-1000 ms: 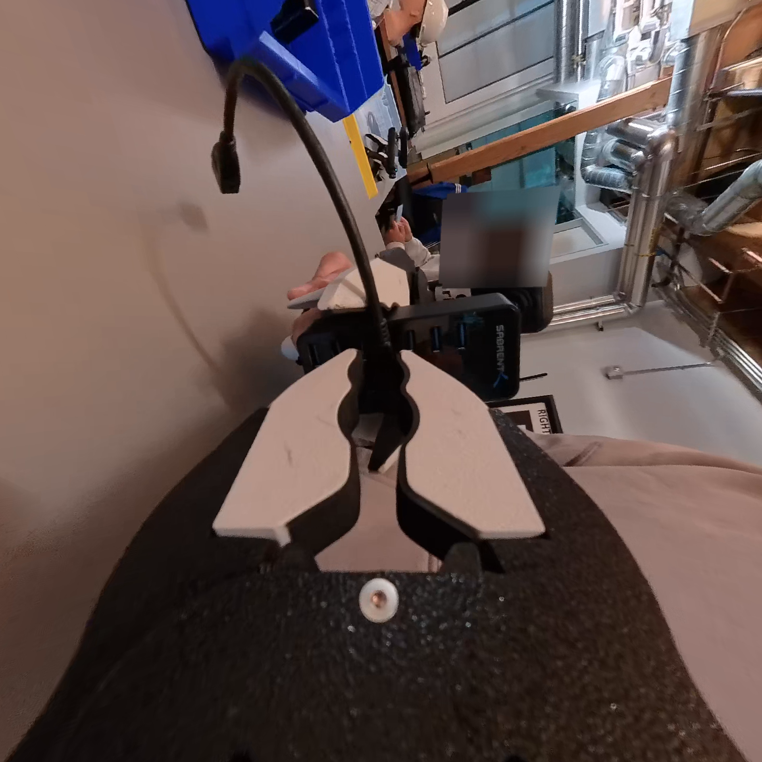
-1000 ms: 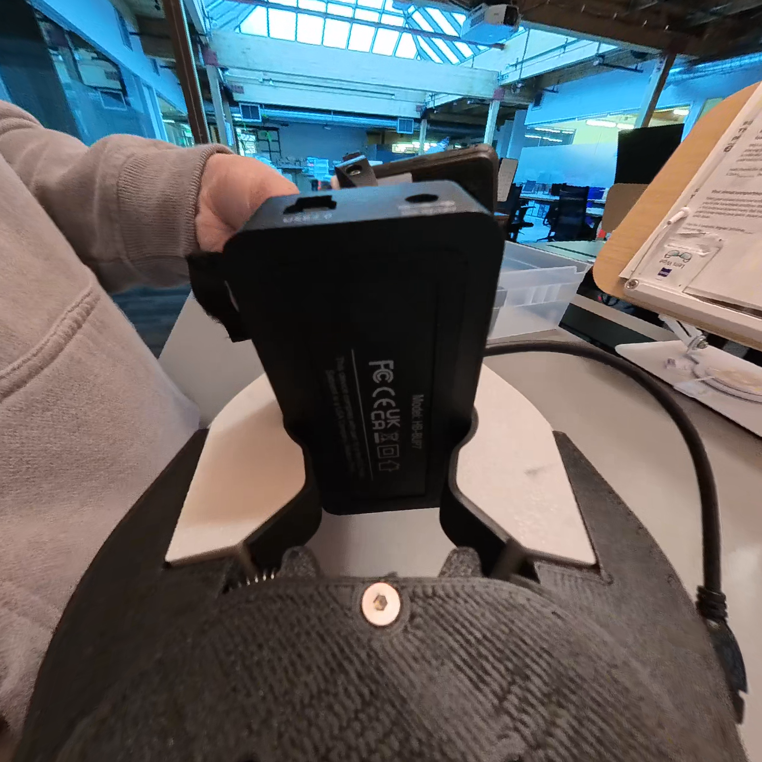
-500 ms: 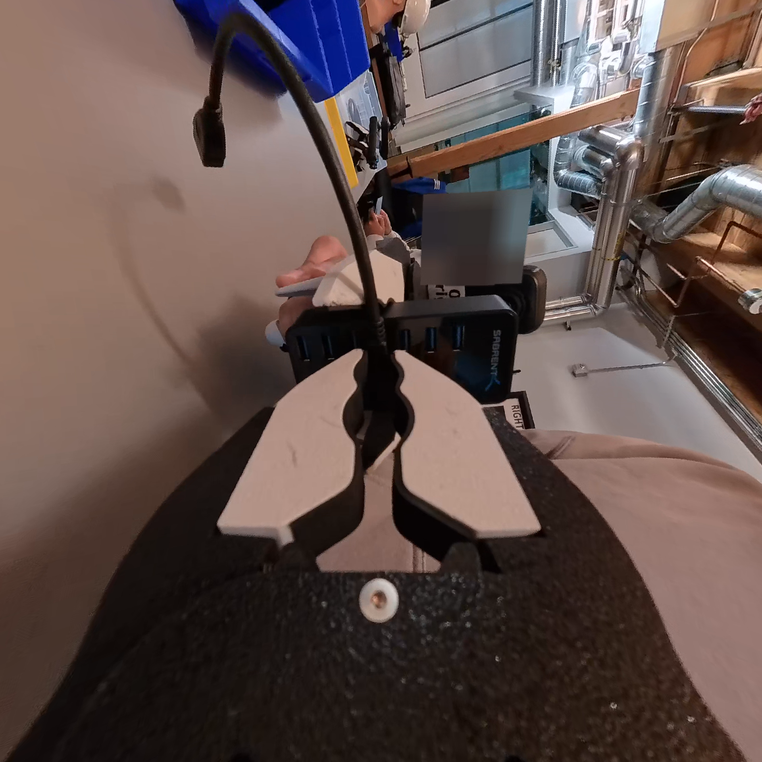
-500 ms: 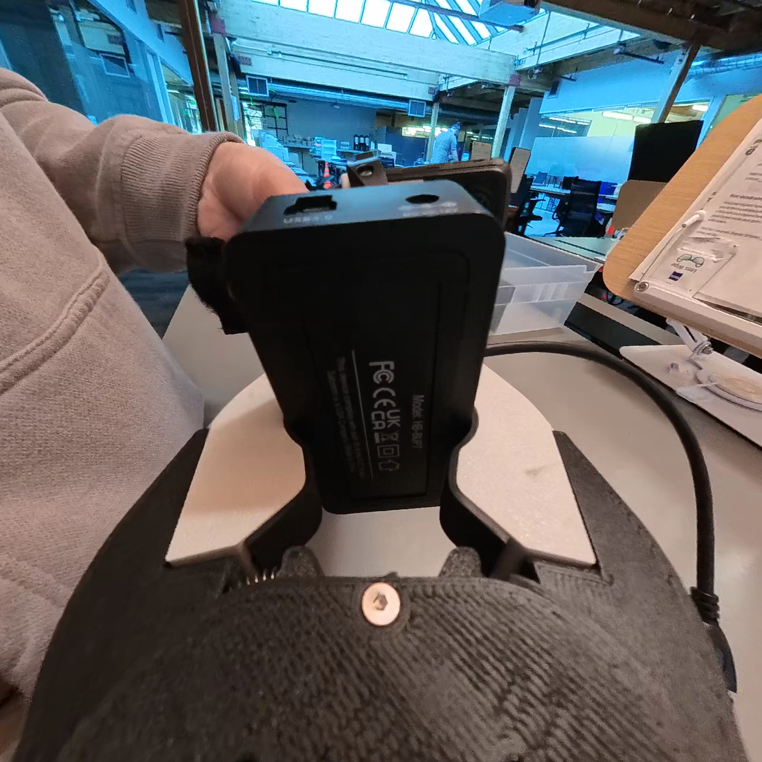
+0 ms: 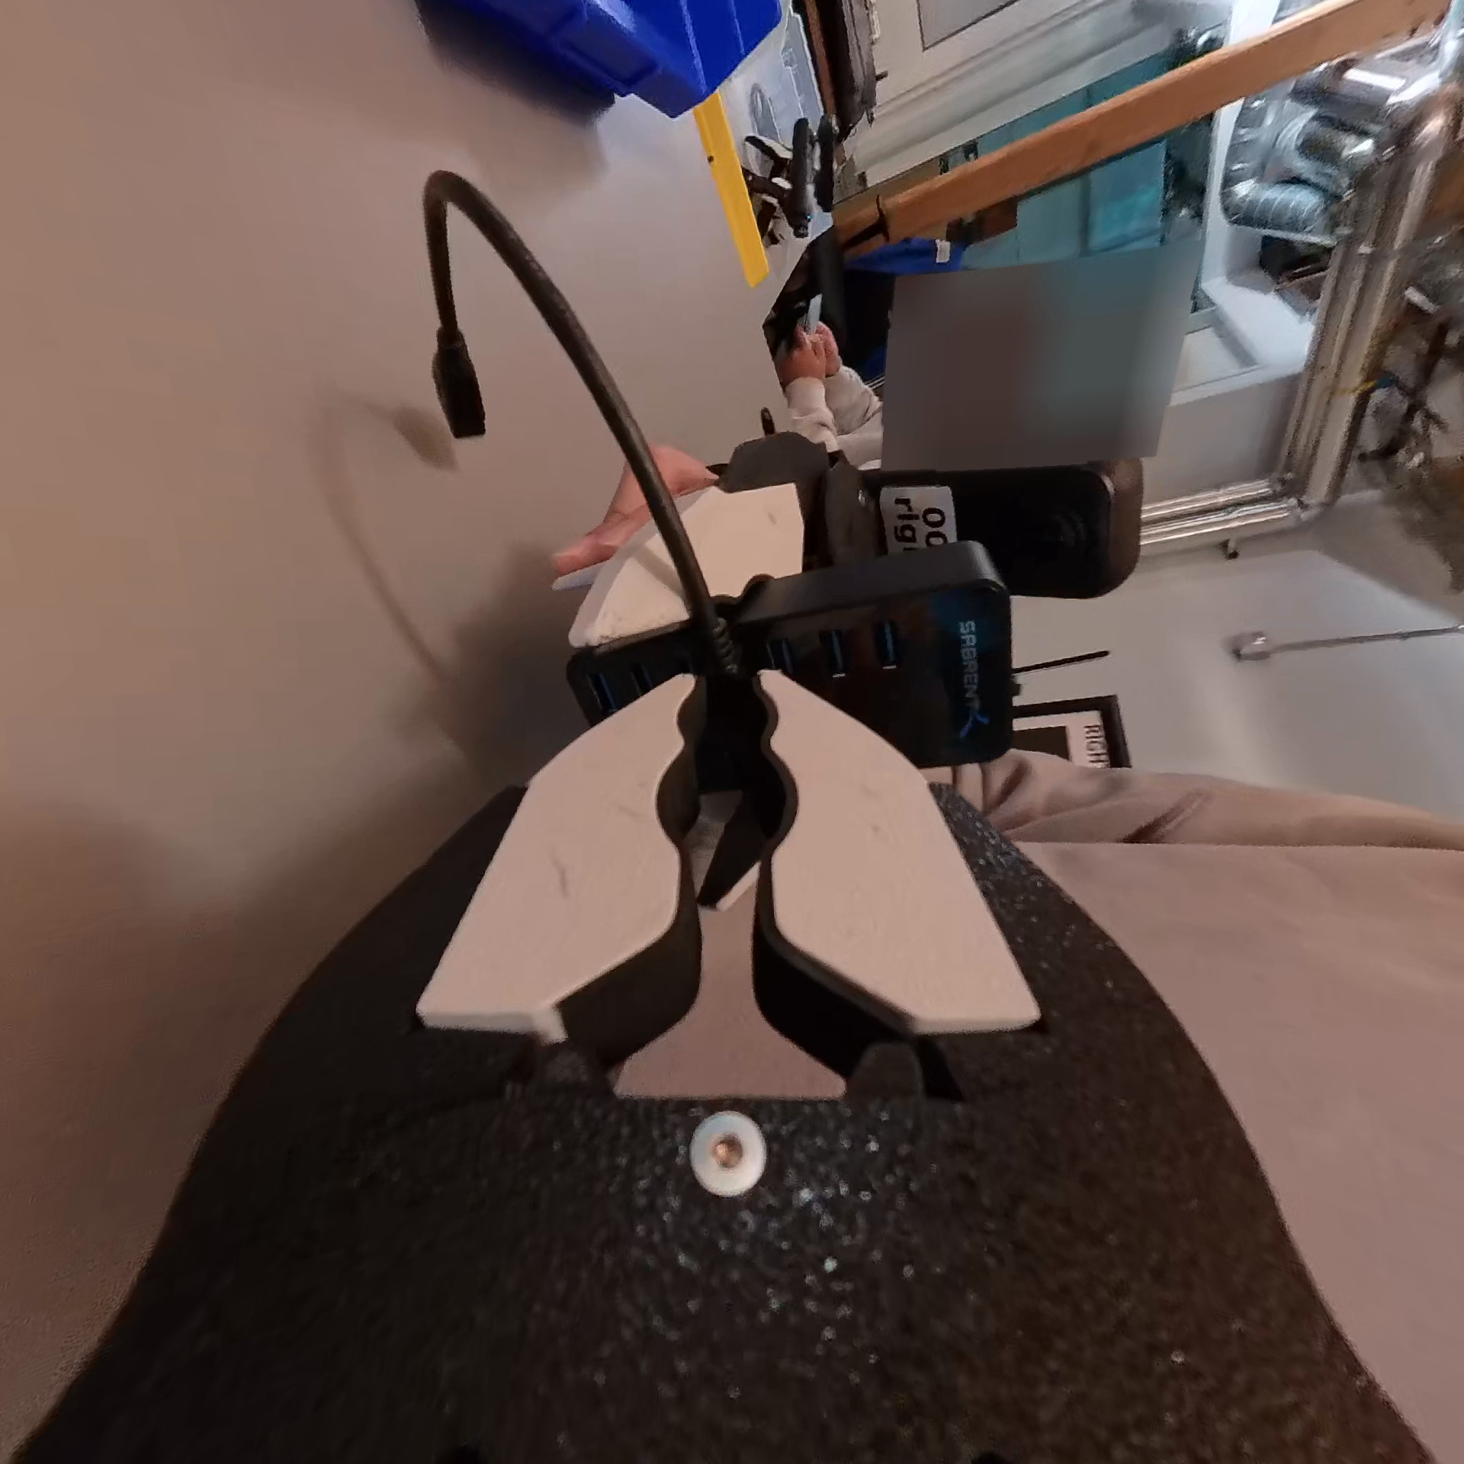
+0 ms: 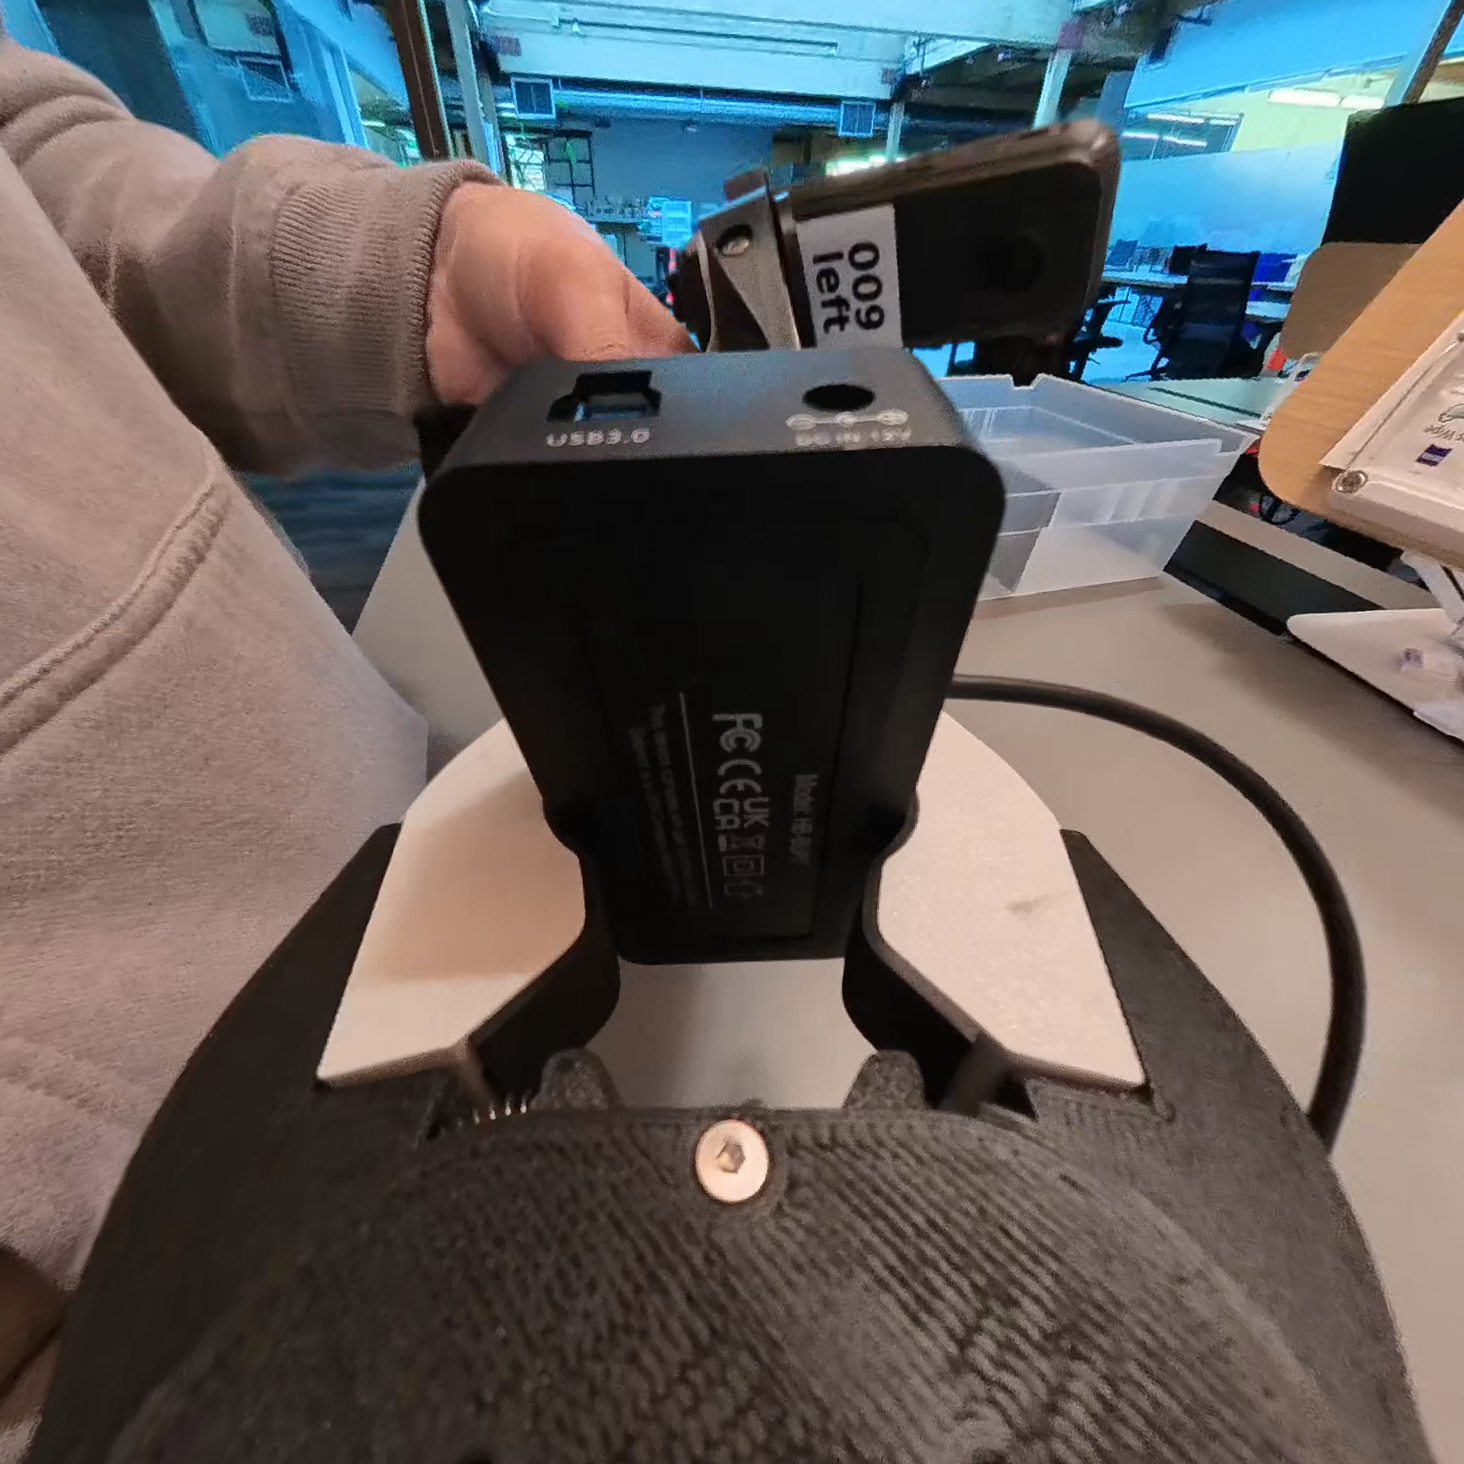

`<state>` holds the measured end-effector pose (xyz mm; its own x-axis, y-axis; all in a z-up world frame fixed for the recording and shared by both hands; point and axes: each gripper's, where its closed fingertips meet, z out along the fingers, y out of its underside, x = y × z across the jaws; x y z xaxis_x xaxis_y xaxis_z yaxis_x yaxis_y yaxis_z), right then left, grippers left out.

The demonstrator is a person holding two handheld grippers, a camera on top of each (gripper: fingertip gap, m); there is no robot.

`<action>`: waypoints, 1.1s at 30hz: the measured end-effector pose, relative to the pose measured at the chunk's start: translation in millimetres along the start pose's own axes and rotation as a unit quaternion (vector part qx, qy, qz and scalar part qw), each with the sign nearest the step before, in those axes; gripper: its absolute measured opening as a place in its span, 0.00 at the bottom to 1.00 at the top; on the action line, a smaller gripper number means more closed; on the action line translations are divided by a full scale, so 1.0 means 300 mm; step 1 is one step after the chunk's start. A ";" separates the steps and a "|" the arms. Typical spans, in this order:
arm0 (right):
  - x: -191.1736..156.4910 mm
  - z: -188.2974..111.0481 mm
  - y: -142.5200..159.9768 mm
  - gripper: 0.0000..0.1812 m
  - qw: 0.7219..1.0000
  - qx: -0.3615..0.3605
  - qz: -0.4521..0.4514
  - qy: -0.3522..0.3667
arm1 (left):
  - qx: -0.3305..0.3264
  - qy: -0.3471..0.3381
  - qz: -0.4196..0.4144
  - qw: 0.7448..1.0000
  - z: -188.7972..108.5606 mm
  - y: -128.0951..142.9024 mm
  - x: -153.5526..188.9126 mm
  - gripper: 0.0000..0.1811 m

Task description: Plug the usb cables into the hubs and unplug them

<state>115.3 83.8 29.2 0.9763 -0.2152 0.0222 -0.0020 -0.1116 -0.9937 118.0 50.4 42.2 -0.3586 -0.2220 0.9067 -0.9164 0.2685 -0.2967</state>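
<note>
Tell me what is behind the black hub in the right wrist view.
Behind the black hub, a bare hand and the left tongs' camera body show above its top edge. The left tongs' tips and the cable plug are covered by the hub.

Ahead of our left tongs (image 5: pixel 727 697) the way is blocked at once by the black hub (image 5: pixel 887 657), held crosswise by our right tongs (image 6: pixel 729 863). The black cable (image 5: pixel 570 317) arches up to the left of them, its free plug hanging over bare worktop (image 5: pixel 198 475); there we have room. A blue bin (image 5: pixel 634 47) closes the far end. Beyond the hub in the right wrist view stand a clear plastic tray (image 6: pixel 1109 475) and a white stand (image 6: pixel 1378 642), with open worktop between.
</note>
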 end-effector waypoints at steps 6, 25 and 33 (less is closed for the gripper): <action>0.004 0.004 0.020 0.41 1.000 -0.015 0.001 0.006 | 0.030 0.001 -0.015 0.999 0.006 0.000 -0.016 0.05; 0.028 -0.012 -0.007 0.41 0.999 0.012 0.009 0.033 | 0.044 0.005 0.003 0.999 0.011 -0.011 0.010 0.06; 0.032 -0.009 0.022 0.41 0.998 -0.029 -0.015 0.046 | 0.040 0.024 -0.006 0.999 0.019 0.002 -0.010 0.05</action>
<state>124.1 78.2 23.0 0.9521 -0.2990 0.0645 0.0121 -0.1739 -0.9847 117.7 46.0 37.5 -0.3411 -0.1789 0.9228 -0.9323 0.1903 -0.3077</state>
